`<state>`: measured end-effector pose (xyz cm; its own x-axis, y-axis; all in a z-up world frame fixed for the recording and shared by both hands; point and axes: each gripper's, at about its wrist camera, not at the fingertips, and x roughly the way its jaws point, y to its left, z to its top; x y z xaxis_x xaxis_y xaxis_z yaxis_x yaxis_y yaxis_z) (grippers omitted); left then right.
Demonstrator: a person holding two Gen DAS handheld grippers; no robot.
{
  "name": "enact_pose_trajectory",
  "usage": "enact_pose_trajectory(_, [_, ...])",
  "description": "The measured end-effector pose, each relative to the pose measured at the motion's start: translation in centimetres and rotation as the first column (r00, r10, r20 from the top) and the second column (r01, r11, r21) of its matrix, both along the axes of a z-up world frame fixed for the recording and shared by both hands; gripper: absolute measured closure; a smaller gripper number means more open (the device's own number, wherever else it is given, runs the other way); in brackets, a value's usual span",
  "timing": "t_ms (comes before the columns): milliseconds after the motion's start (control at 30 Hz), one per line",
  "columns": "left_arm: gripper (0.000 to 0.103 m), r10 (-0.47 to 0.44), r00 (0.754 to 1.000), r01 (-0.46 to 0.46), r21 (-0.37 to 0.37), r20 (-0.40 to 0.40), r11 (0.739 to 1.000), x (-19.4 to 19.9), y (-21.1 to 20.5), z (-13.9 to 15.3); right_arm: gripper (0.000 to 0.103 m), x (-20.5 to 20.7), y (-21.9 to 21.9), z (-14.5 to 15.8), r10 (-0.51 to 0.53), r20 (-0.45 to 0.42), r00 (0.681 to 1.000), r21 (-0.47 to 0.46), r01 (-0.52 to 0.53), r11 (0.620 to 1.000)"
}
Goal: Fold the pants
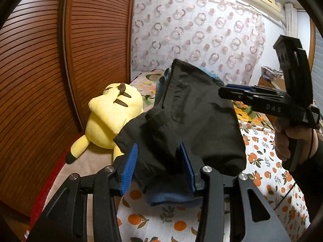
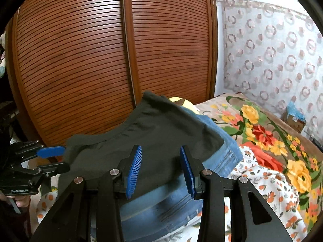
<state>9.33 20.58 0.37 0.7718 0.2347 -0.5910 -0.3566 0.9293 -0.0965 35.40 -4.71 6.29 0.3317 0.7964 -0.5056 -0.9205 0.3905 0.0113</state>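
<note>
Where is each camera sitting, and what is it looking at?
Left wrist: sits on the left tool, facing black fabric pants, a yellow plush toy and the right tool in the person's hand.
Right wrist: sits on the right tool, facing the pants over blue denim jeans, the brown slatted wardrobe and the left tool.
Shared: pants, toy, wardrobe, floral bed cover.

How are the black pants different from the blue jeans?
The black pants are plain and dark; the blue jeans are faded denim with stitched seams. The black pants lie on top; the blue jeans lie underneath, on the bed. The black pants reach between both grippers' open jaws. Both are folded.
</note>
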Motion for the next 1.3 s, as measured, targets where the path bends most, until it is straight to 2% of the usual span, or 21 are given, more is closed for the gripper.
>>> enact_pose_trajectory(200, [0.051,-0.01,1.0,0.01,0.035,-0.005,0.999,-1.0,-0.9,0.2,0.062,-1.8,-1.2,0.0,-0.023,-0.006,1.0,0.005,0.023,1.0])
enact_pose_trajectory(467, [0.025,-0.056,0.998,0.056,0.028,0.006,0.998,-2.0,-1.7,0.3,0.062,-4.2,-3.1,0.2,-0.05,-0.013,0.999,0.025,0.05,0.998])
enact_pose_trajectory(633, [0.017,-0.073,0.997,0.073,0.042,0.017,0.996,-2.6,-2.3,0.7,0.062,-5.6,-4.0,0.4,-0.064,-0.005,0.998,0.03,0.064,0.997])
enact_pose_trajectory(967, [0.016,-0.076,0.997,0.075,0.046,0.021,0.996,-3.7,-2.7,0.6,0.062,-7.5,-4.8,0.6,-0.083,0.005,0.997,0.041,0.083,0.996])
enact_pose_trajectory(1033, [0.016,-0.075,0.997,0.074,0.046,0.019,0.996,-4.0,-2.8,0.5,0.054,-7.7,-4.8,0.5,-0.085,0.006,0.996,0.039,0.085,0.996])
enact_pose_trajectory(1300, [0.016,-0.108,0.994,0.107,0.041,0.026,0.993,-5.1,-3.5,0.5,0.038,-8.8,-4.9,0.2,-0.104,-0.005,0.995,0.046,0.104,0.994])
